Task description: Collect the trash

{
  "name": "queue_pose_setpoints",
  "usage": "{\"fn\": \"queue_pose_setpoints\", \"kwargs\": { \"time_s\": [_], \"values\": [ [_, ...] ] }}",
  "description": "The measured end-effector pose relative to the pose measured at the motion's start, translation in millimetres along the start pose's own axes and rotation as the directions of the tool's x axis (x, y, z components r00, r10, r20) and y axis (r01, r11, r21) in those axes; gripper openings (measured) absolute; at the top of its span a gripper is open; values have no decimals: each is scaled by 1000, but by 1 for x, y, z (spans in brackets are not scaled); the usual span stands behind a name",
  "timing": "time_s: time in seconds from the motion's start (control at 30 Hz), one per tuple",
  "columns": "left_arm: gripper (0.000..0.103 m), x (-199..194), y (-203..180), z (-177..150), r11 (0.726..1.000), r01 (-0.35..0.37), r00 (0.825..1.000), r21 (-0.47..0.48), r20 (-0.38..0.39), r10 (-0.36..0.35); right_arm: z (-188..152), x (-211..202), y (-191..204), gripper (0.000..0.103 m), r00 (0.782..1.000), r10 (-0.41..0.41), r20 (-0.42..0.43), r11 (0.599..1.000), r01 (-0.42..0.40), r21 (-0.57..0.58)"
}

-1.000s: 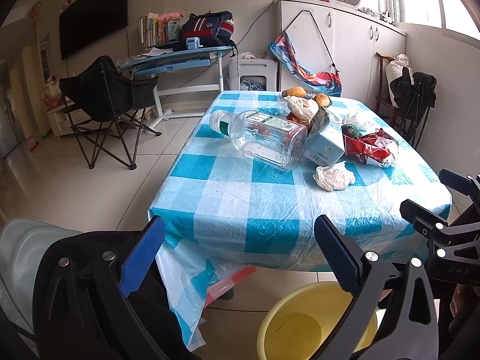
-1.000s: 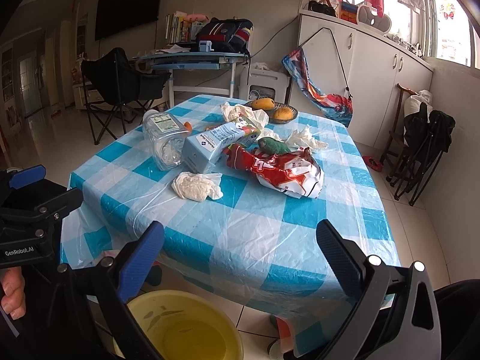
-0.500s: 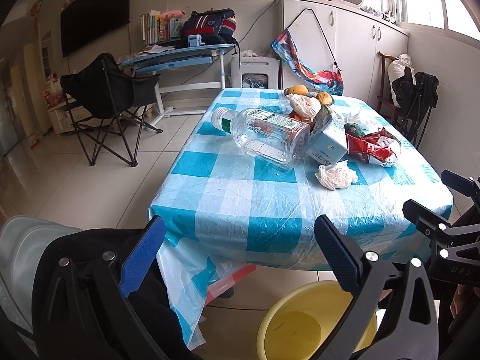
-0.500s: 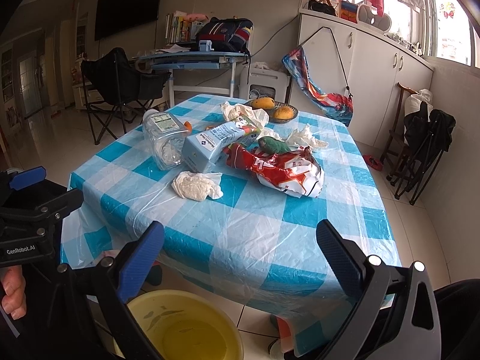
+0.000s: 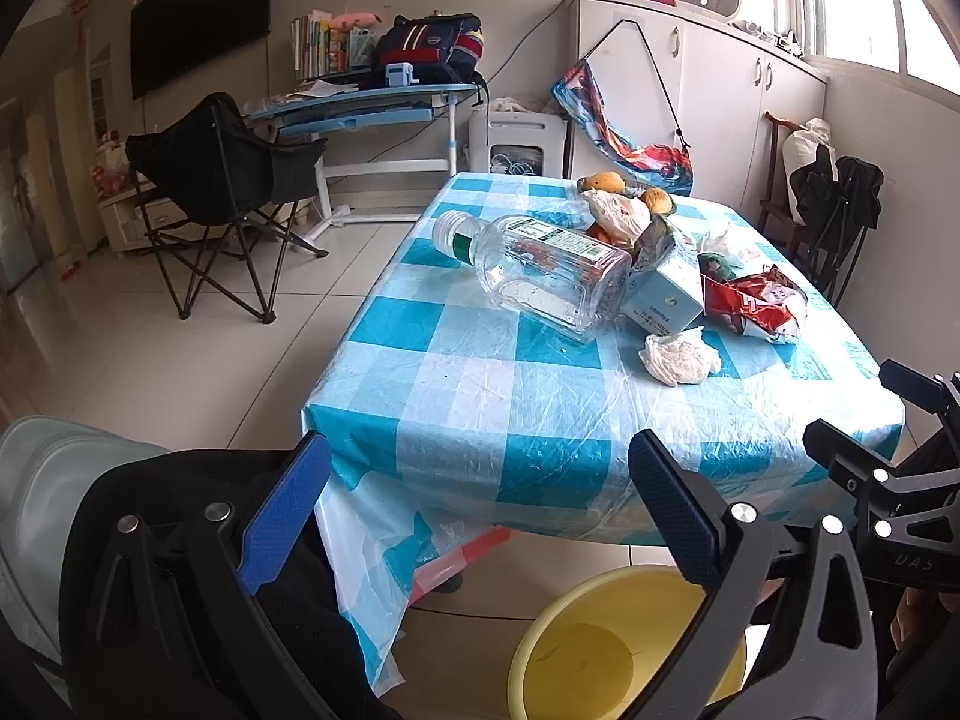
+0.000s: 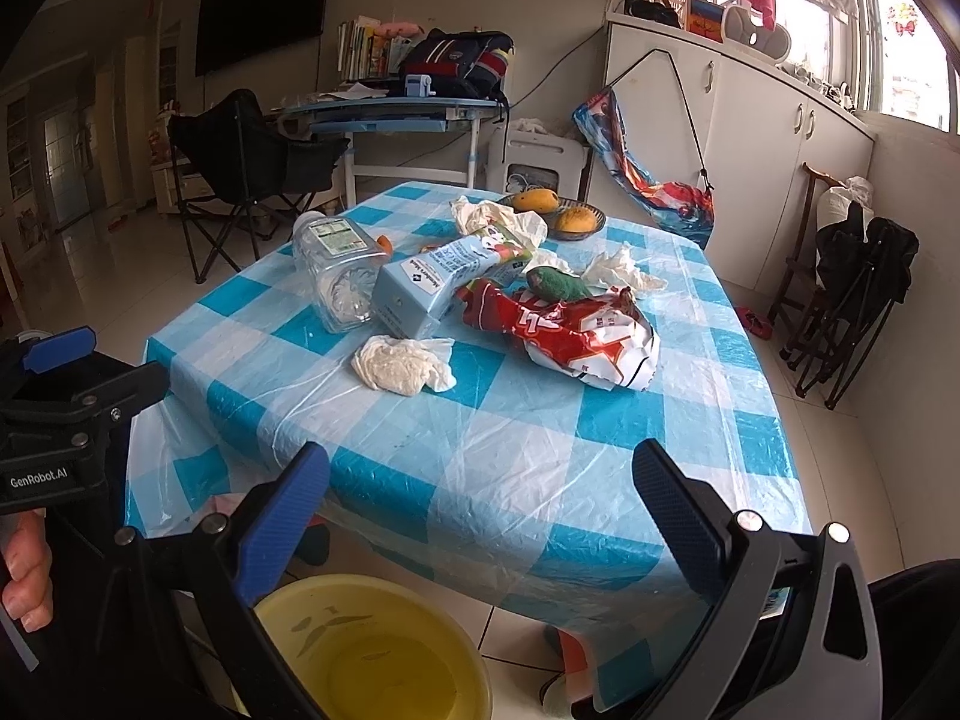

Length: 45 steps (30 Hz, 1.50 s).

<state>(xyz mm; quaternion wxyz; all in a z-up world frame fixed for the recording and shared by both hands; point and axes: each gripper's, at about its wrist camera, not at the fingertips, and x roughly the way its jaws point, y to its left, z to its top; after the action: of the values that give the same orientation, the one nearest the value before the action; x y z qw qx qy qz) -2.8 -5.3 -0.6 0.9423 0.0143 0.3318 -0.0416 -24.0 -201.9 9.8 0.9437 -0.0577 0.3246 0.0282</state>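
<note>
Black folding chair (image 5: 222, 180), blue desk (image 5: 360, 105)

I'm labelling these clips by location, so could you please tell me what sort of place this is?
Most likely a lived-in home, a living and dining room: a table with a blue checked plastic cloth, a wall-mounted television, a study desk with a schoolbag, and white cabinets under a window.

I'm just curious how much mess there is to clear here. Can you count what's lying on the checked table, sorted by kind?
Clear plastic bottle: 1
Blue carton: 1
Red snack bag: 1
Green wrapper: 1
Crumpled white tissues or bags: 3
Orange-yellow fruits on a dish: 2
Total: 9 clearly visible; a small orange piece behind the bottle is unclear.
</note>
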Motion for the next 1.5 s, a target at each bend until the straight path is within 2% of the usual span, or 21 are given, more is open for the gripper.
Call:
{"fn": "queue_pose_setpoints", "kwargs": {
  "time_s": [0.27, 1.5],
  "values": [
    [96, 3, 9, 1, 999, -1, 1000, -51, -13, 0, 0, 0, -2, 97, 1000, 15, -4, 1000, -15, 18],
    [96, 5, 13, 0, 997, 3, 1000, -76, -23, -5, -3, 4, 3, 97, 999, 40, -19, 999, -40, -5]
  ]
}}
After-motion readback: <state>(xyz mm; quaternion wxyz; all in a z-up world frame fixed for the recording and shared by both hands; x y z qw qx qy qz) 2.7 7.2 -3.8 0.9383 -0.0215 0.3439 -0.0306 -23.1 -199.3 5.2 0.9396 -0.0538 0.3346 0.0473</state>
